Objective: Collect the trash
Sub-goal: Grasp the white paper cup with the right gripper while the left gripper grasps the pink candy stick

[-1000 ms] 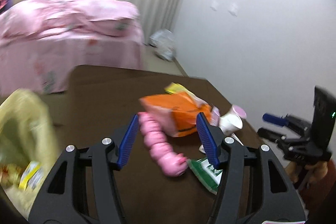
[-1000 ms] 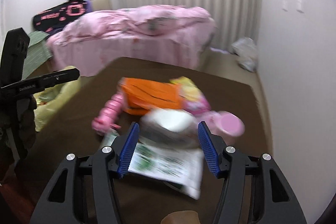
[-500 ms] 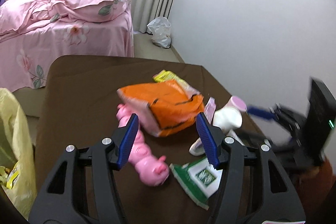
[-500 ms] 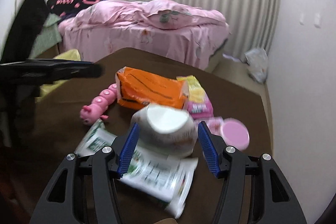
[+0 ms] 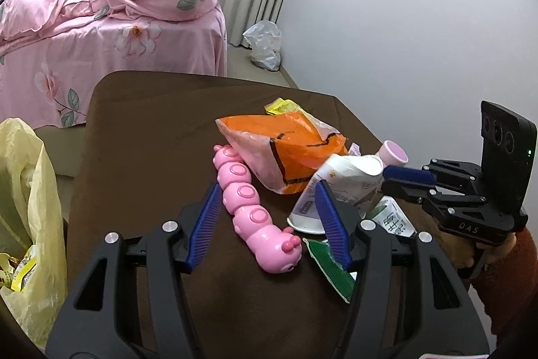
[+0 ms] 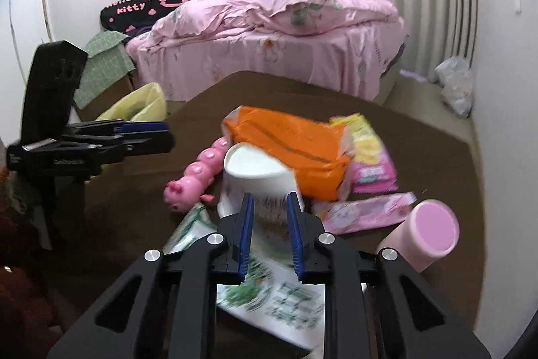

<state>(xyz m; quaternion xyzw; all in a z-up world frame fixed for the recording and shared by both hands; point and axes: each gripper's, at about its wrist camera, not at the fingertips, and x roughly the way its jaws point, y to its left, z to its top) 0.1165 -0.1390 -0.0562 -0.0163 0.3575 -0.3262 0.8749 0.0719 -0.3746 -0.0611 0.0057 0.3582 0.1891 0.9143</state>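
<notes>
Setting: a brown table [image 5: 141, 130] is standing near a pink bed [image 5: 101, 22], litter lying in a loose heap toward its right side
Right gripper [image 6: 269, 224]: its jaws are closing on a crushed white paper cup [image 6: 255, 170], the blue pads pinching the cup's printed wall while the cup's open mouth is tipping up toward the orange bag
Left gripper [image 5: 269, 217]: it is hovering released and empty above the table, with a pink caterpillar toy [image 5: 248, 207] lying between its spread fingers, untouched
Already collected: a yellow trash bag [image 5: 30, 190] is gaping open off the table's left edge, with a few wrappers showing inside it
Still waiting: an orange bag [image 5: 289, 150], a yellow snack packet [image 6: 366, 143], a pink wrapper [image 6: 363, 211], a green and white packet [image 6: 272, 295] under the cup and a pink cup [image 6: 427, 231] are all lying on the table
Progress: by the look of it, the job is running early to midway, the paper cup being the piece in hand
Remaining: the cup is needing a carry across to the trash bag, well apart from it, and most of the heap is awaiting its turn; the toy is likely not trash
</notes>
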